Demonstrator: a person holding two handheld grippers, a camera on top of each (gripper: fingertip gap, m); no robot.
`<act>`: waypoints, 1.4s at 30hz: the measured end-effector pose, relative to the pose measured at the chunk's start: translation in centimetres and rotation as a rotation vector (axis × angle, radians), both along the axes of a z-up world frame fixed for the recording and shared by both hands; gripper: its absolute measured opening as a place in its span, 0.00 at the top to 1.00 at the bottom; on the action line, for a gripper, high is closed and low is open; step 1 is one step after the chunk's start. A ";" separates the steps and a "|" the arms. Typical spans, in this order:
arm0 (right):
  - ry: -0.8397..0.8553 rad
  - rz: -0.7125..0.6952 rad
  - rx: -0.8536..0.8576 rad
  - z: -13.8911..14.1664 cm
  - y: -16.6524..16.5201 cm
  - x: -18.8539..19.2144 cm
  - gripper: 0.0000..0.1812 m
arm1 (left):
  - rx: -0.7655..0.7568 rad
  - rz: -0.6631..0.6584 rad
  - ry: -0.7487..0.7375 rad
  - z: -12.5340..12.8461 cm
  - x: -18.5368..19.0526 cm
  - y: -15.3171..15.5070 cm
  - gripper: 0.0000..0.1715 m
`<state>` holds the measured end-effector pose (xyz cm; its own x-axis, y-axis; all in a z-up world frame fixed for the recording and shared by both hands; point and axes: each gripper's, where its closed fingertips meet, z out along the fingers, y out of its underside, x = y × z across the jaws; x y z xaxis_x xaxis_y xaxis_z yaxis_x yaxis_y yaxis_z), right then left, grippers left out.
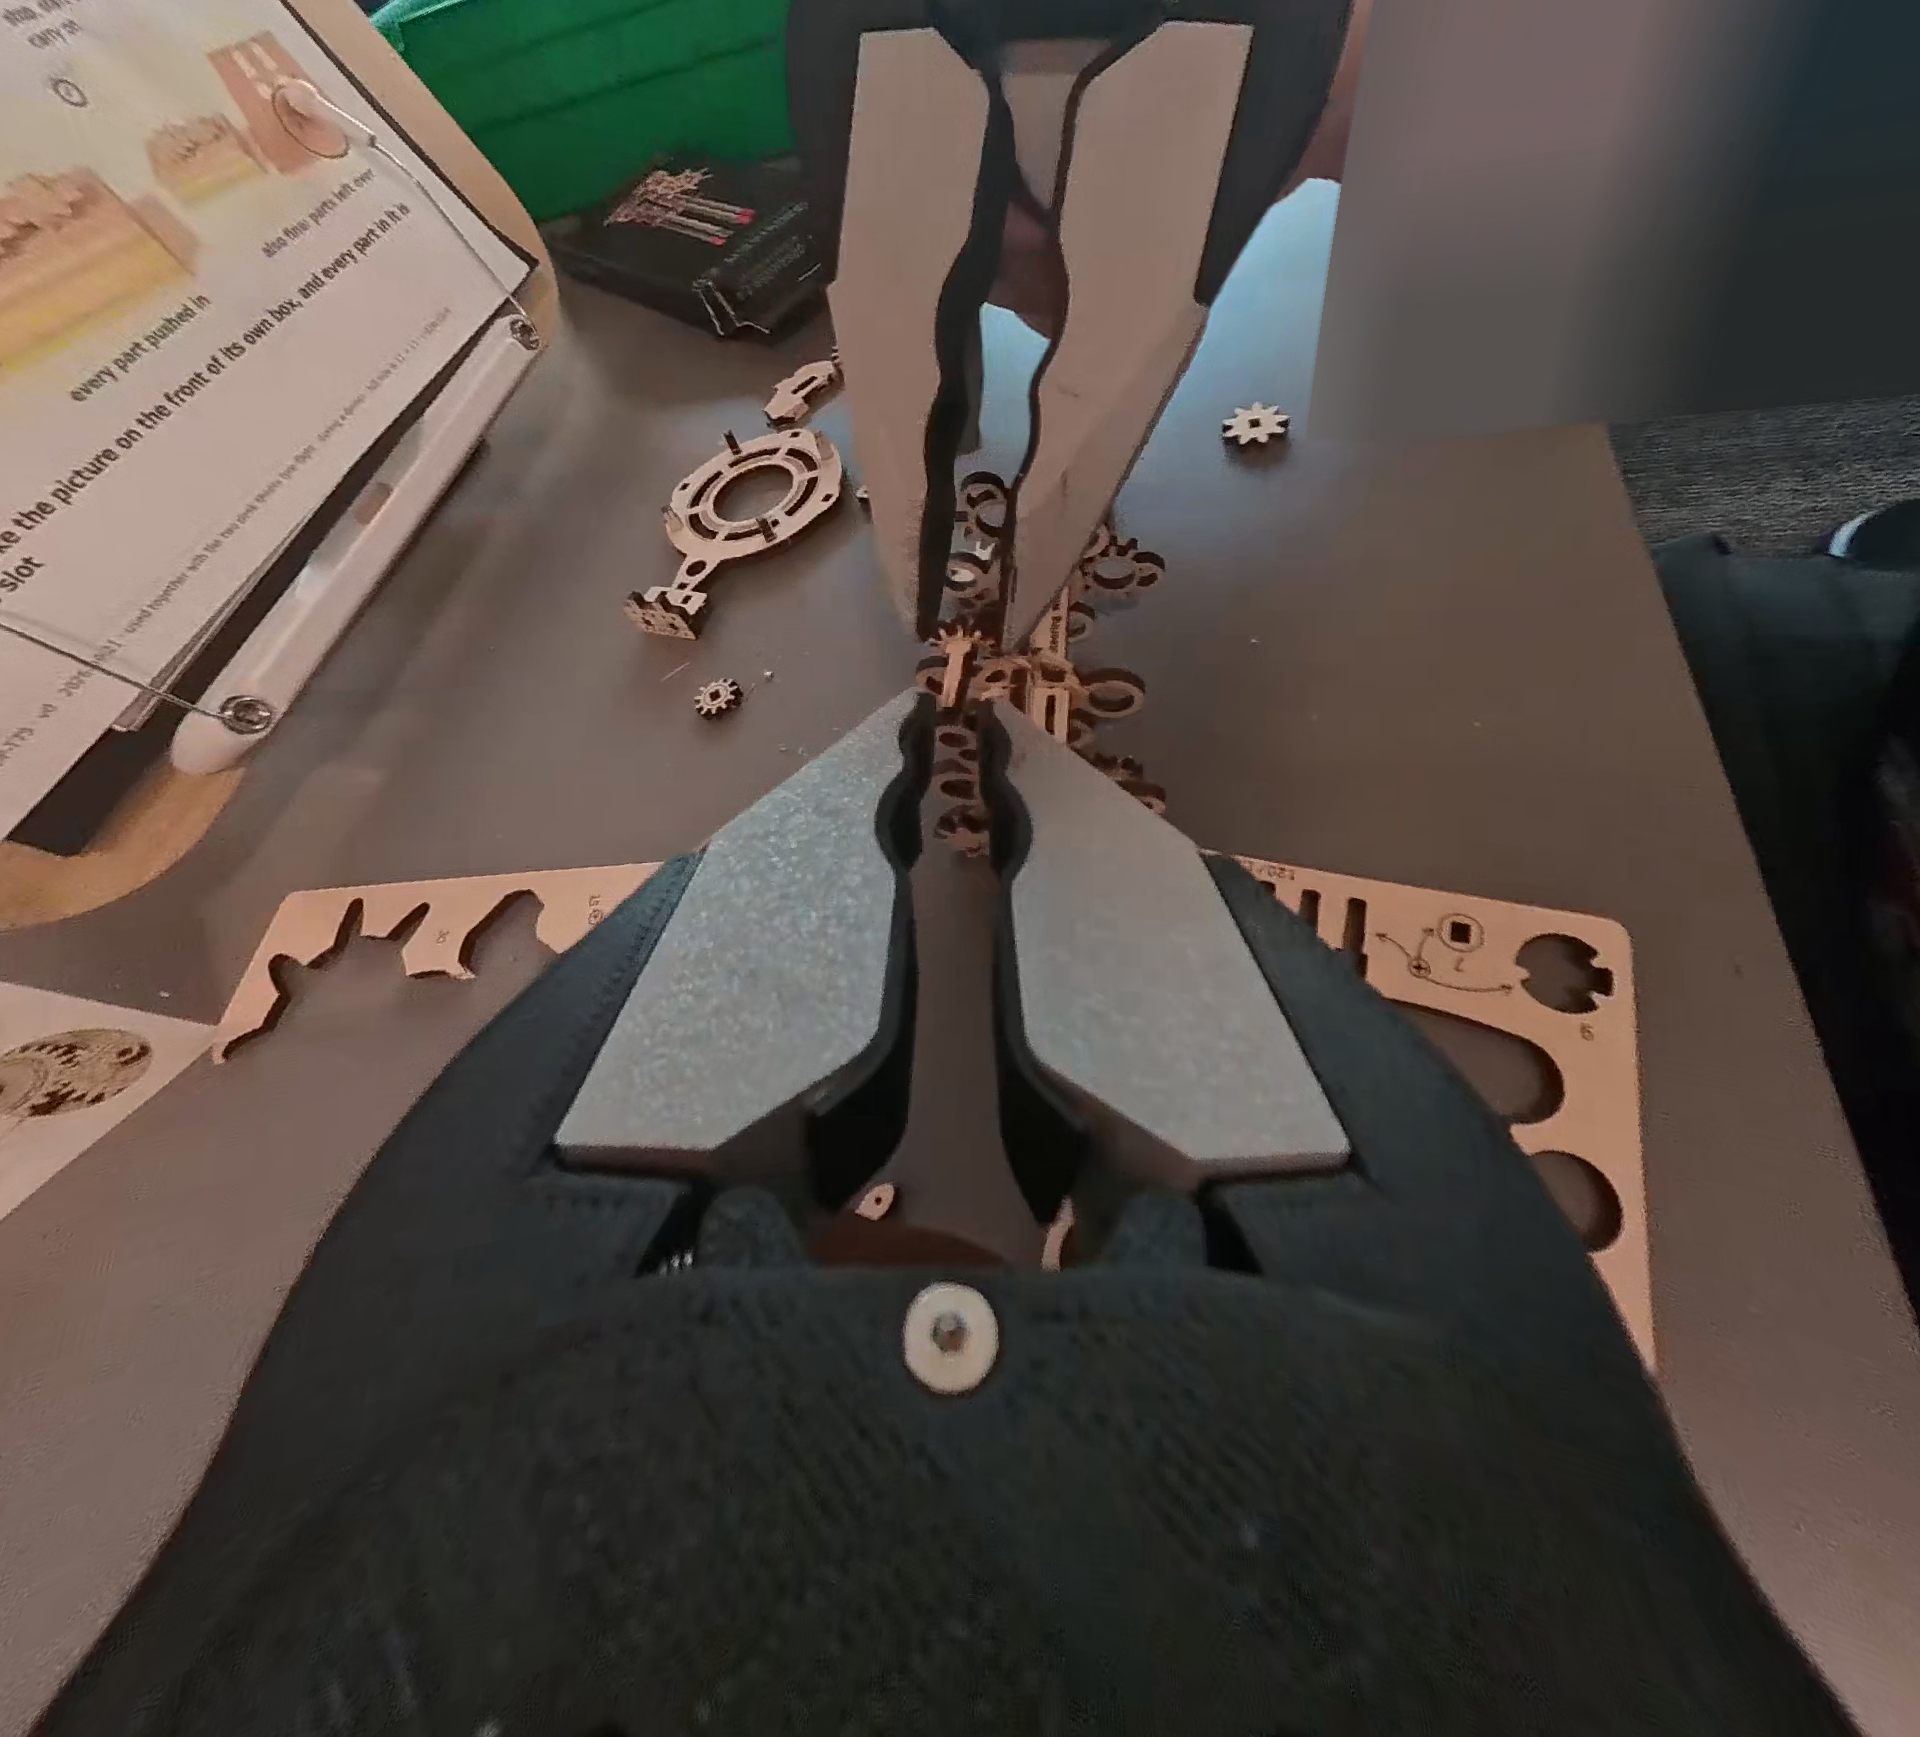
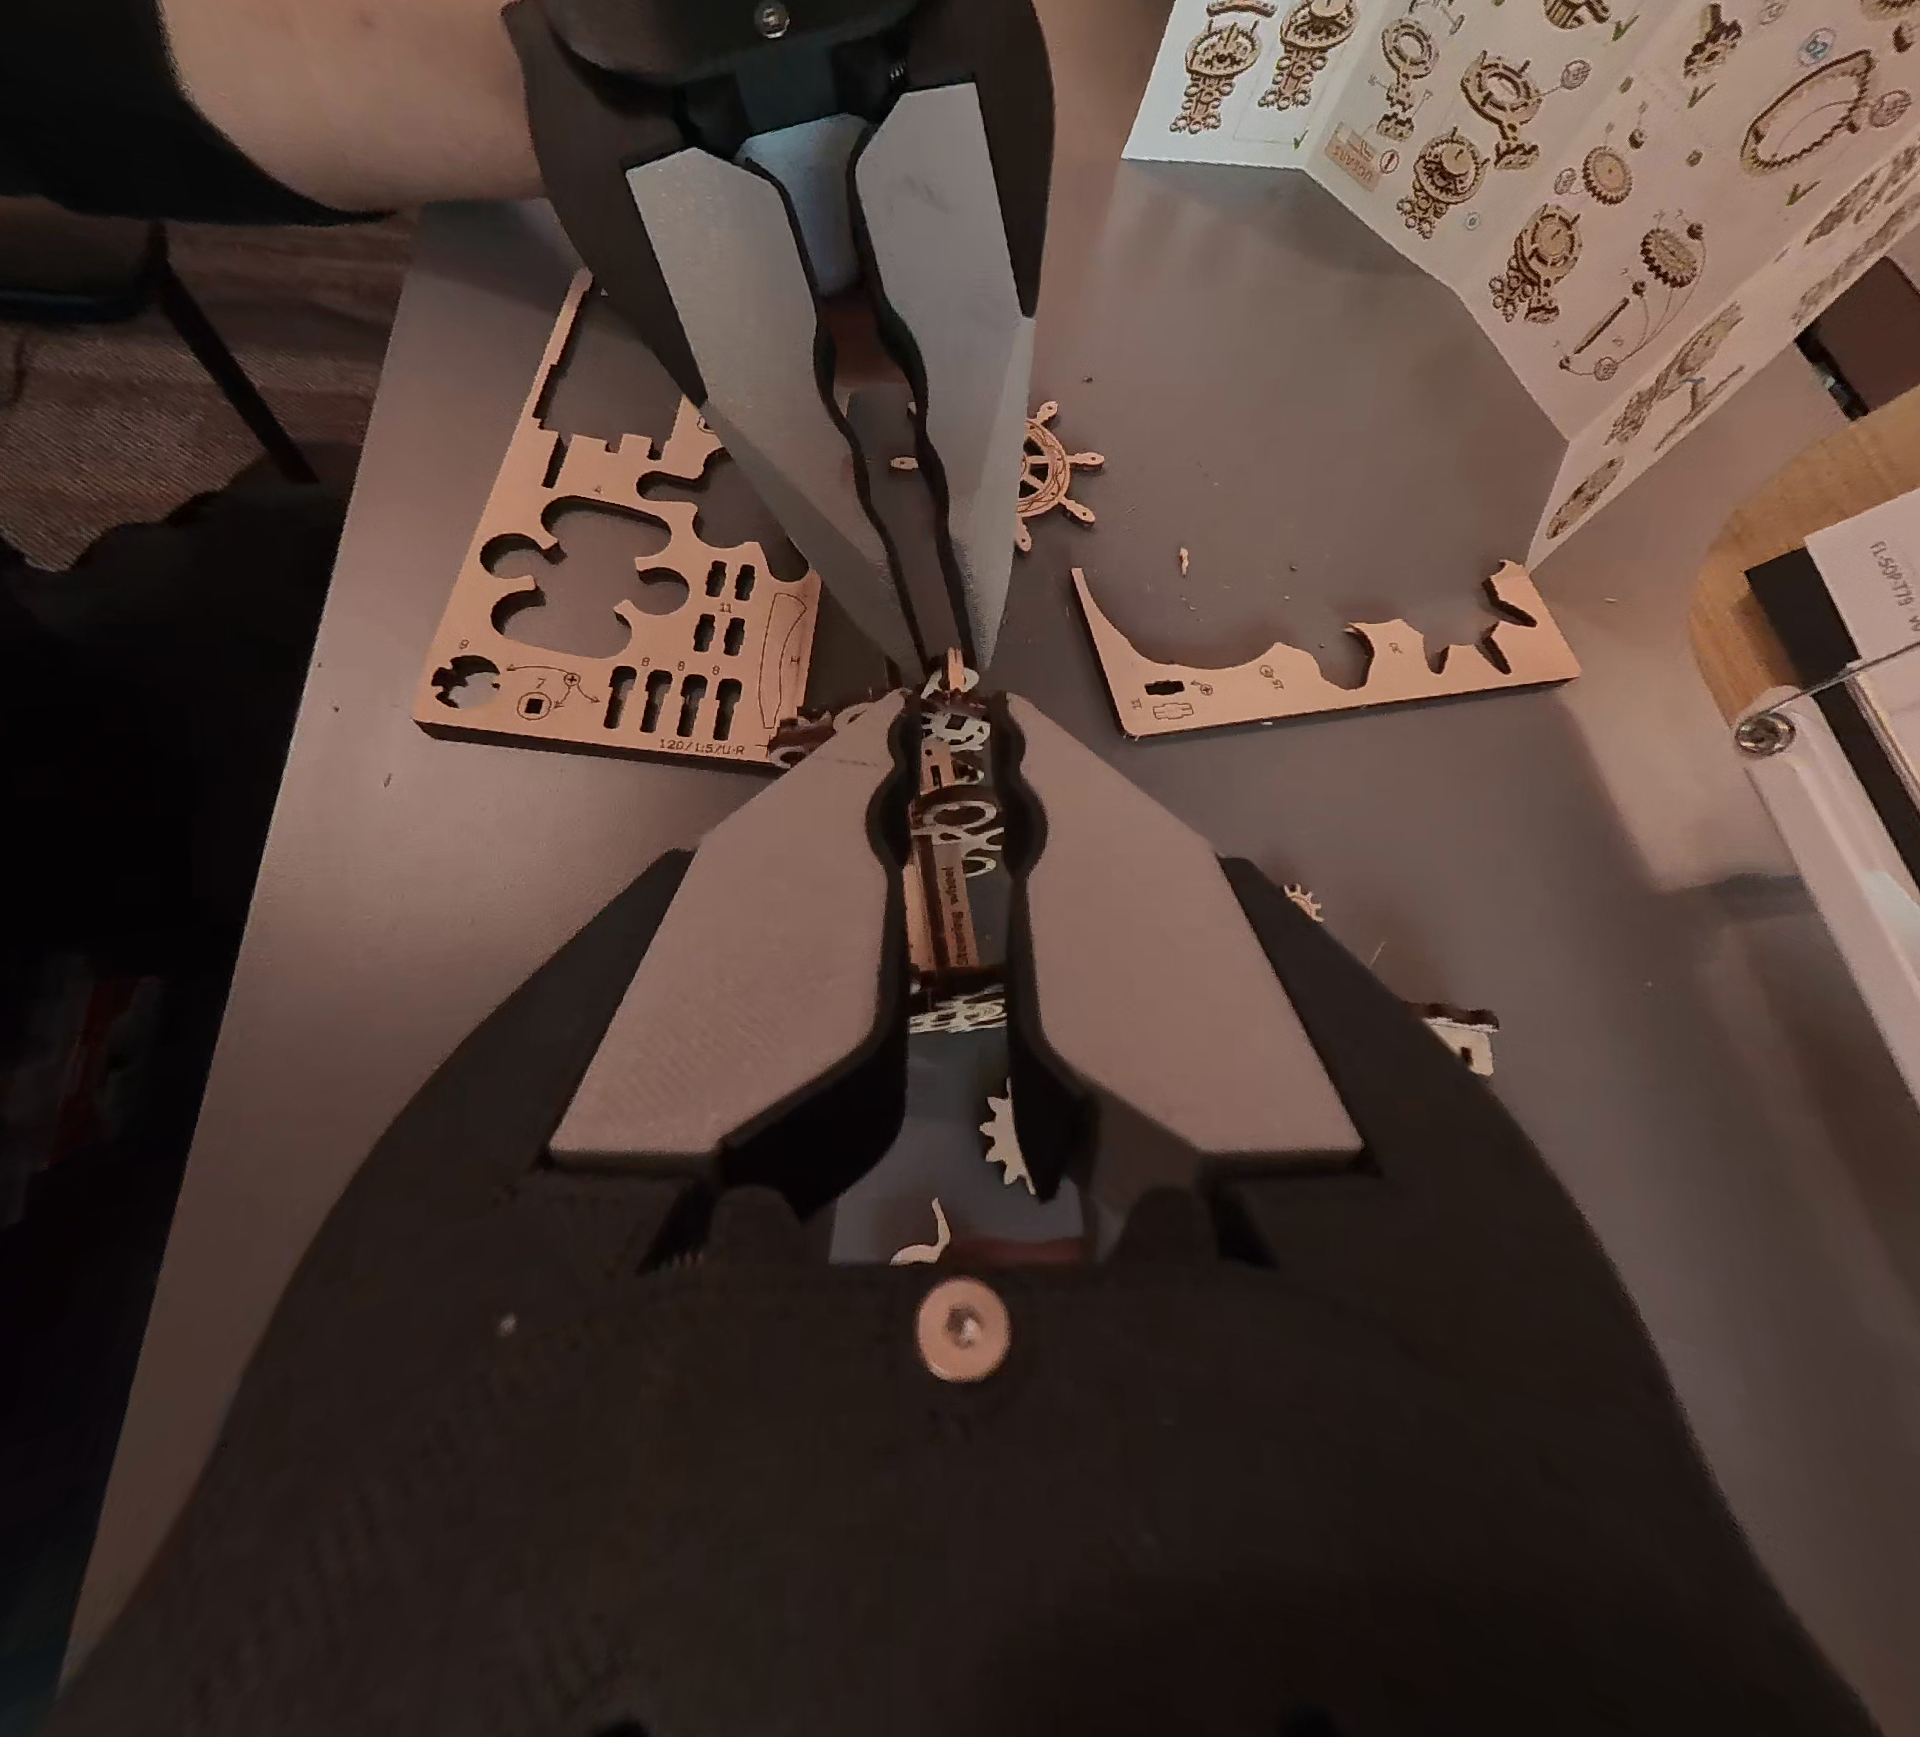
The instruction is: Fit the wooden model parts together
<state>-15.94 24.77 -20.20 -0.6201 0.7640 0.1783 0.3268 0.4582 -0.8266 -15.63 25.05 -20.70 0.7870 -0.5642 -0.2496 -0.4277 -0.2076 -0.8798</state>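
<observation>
Two grippers meet tip to tip over the grey table (image 1: 1403, 700), and we see them from both ends. In the left wrist view, far left, a printed instruction sheet (image 1: 208, 253) leans on a white stand, with a green bin (image 1: 623, 56) and a dark box (image 1: 717, 243) behind it. Nearer the middle lie a ring-shaped wooden frame piece (image 1: 743, 503) and a small dark gear (image 1: 715, 698). At the centre our left gripper (image 1: 961, 721) has its jaws drawn narrow, pinching the near end of the wooden model assembly (image 1: 1023, 685), a cluster of gears and looped pieces. The right gripper (image 1: 971, 627) comes down from the top, jaws likewise narrow on the far side of the same assembly. To the right a small pale gear (image 1: 1257, 425) lies alone, and a punched-out plywood sheet (image 1: 1507, 970) lies under our left gripper.

In the right wrist view, a bare forearm (image 2: 343, 77) enters at the left behind the left gripper (image 2: 951, 648). Below it lies the punched plywood sheet (image 2: 623, 627). At the centre the right gripper (image 2: 951, 711) clamps the wooden model assembly (image 2: 951, 814), which runs back between its fingers. A ship's-wheel piece (image 2: 1049, 477) lies beyond the tips, a broken sheet remnant (image 2: 1330, 679) lies to the right, and a folded assembly leaflet (image 2: 1507, 129) stands at the far right.
</observation>
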 end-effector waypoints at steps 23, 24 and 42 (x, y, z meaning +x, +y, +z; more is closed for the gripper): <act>0.008 0.011 0.100 -0.1 0.3 0.2 0.95 | -0.059 -0.059 -0.065 -0.2 0.2 -0.1 0.92; 0.006 0.012 0.100 -0.2 0.3 0.2 0.95 | -0.063 -0.059 -0.063 -0.3 0.2 -0.1 0.92; -0.046 0.037 0.247 -0.6 -0.2 0.4 0.95 | -0.064 -0.081 -0.044 -0.5 0.6 -0.2 0.95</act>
